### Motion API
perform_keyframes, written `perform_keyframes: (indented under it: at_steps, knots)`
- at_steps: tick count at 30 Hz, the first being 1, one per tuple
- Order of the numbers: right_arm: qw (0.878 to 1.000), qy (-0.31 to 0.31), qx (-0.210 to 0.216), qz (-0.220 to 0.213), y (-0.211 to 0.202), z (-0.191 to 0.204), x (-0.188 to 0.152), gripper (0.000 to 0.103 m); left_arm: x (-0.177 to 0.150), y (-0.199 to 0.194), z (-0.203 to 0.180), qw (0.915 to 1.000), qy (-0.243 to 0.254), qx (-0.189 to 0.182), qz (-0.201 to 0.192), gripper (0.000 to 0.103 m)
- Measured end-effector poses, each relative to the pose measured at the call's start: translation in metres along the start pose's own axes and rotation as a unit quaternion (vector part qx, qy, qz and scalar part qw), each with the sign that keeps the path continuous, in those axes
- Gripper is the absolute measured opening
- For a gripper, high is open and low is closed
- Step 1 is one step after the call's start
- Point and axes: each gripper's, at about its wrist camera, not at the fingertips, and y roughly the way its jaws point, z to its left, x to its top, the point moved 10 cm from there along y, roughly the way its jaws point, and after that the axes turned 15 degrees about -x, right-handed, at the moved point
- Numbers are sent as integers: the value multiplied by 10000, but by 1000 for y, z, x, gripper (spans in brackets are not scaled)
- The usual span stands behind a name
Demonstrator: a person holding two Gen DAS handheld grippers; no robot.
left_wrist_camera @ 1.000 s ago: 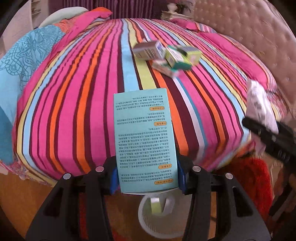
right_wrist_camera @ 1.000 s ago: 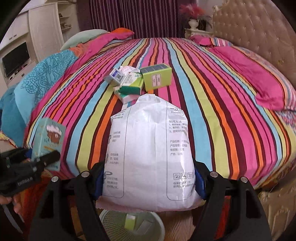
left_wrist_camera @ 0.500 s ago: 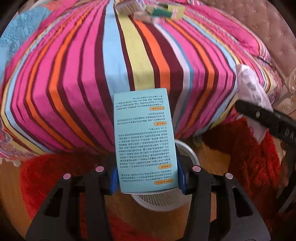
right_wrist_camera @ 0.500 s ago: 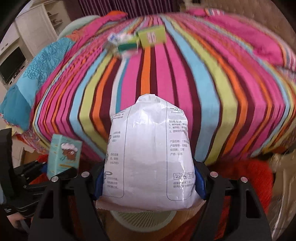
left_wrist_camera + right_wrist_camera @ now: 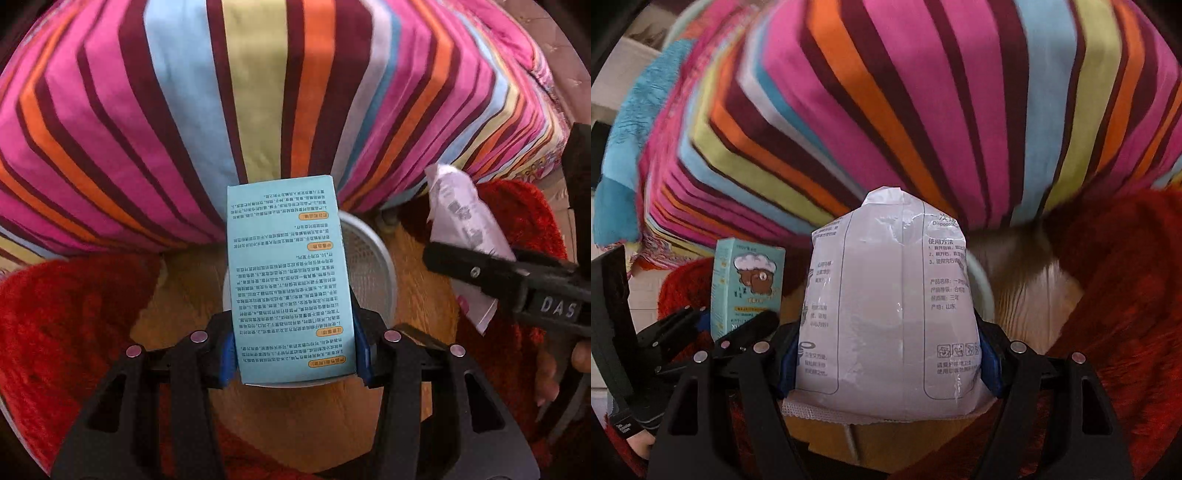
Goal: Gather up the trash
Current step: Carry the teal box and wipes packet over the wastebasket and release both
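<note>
Bed (image 5: 258, 92) fills the upper half of both views, striped cover hanging over its edge. Below it, red rug (image 5: 66, 314) at lower left and right of the left wrist view, bare wood floor (image 5: 295, 417) between.

Bin (image 5: 373, 266), white mesh, stands on the floor at centre frame, just under the bed edge. Mostly hidden behind the box in the left view; in the right view only a sliver of pale rim shows beside the bag.

Bag (image 5: 890, 314), white printed plastic, centre of the right wrist view. Right gripper (image 5: 890, 362) pinches it across its lower part, blue pads pressed into both sides (bag bulges a little above the pads). It also shows at right of the left view, above the bin's right side.

Box (image 5: 288, 280), light blue carton with small print, centre of the left view. Left gripper (image 5: 295, 354) clamps it at its lower end, pads tight on both narrow sides. It overlaps the bin's mouth in the picture.

Step in hand, as judged: carry is over, both pieces of trash are poised at the bin, drop not yet made.

Next move calls for: each piece over the opening, then jaws spread. One at a time seems wiser (mouth looks narrow for both). The bag hangs nearer the rim, so it needs shifting toward centre first; soft plastic may cling to a pad.
</note>
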Motion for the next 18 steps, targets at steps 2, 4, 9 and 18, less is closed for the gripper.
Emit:
perform_keyframes:
  at_steps: [2, 4, 9, 18]
  knots:
    - [9998, -26, -46, 172, 8, 0, -3, 71, -2, 8, 1, 9999, -46, -18, 122, 48]
    - [9994, -77, -65, 346, 16, 4, -7, 70, -4, 16, 2, 9996, -83, -17, 272, 48]
    - [9976, -32, 43, 692, 31, 10, -14, 70, -9, 33, 3, 9982, -202, -13, 568, 48]
    - [9888, 397, 130, 1434, 66, 2, -23, 71, -23, 62, 21, 9917, -672, -126, 1088, 48]
